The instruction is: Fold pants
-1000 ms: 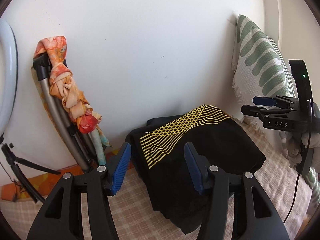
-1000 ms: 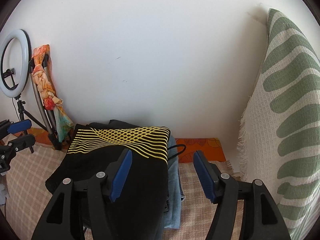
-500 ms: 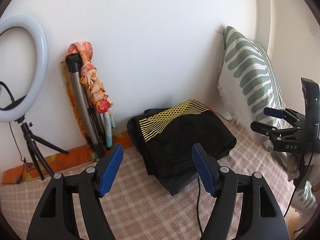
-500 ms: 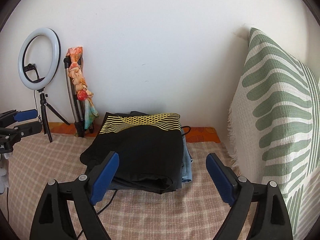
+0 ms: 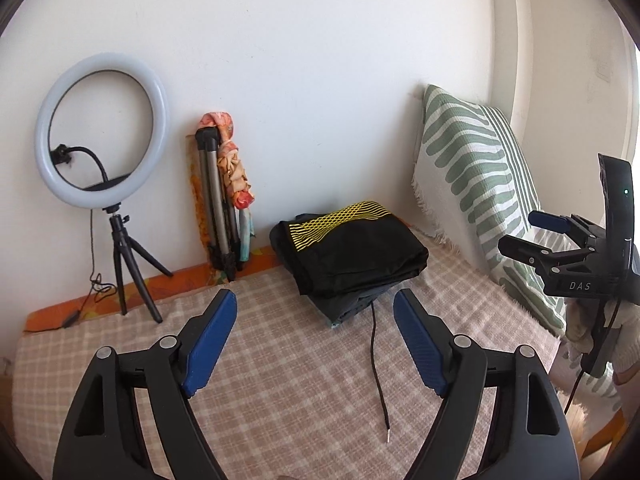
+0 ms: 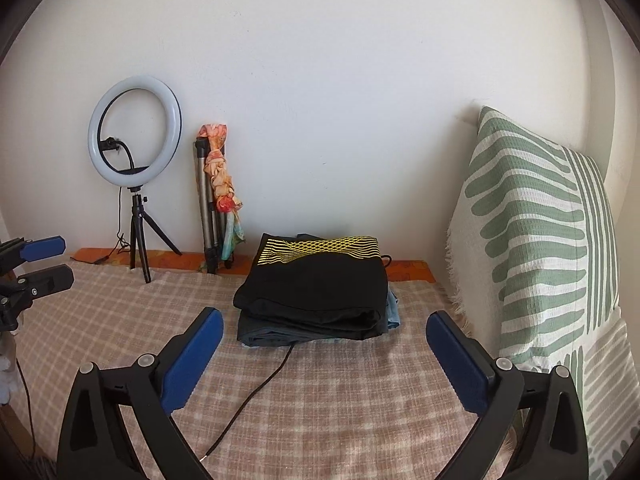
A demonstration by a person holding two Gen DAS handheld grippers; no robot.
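Observation:
Black pants with a yellow line pattern (image 5: 352,248) lie folded on top of a small stack of clothes at the back of the checked bed cover, near the wall; they also show in the right wrist view (image 6: 316,280). My left gripper (image 5: 314,340) is open and empty, held back from the stack. My right gripper (image 6: 320,356) is open wide and empty, also held back from the stack. The right gripper also shows in the left wrist view (image 5: 556,236), and the left gripper in the right wrist view (image 6: 40,264).
A ring light on a small tripod (image 5: 100,132) and a folded tripod wrapped in an orange scarf (image 5: 224,184) stand against the wall. A green-striped pillow (image 6: 532,240) leans at the right. A thin black cable (image 5: 378,364) runs from under the stack across the cover (image 5: 280,380).
Both grippers have pulled back from the folded pants and opened wider. The stack has stayed in place against the wall.

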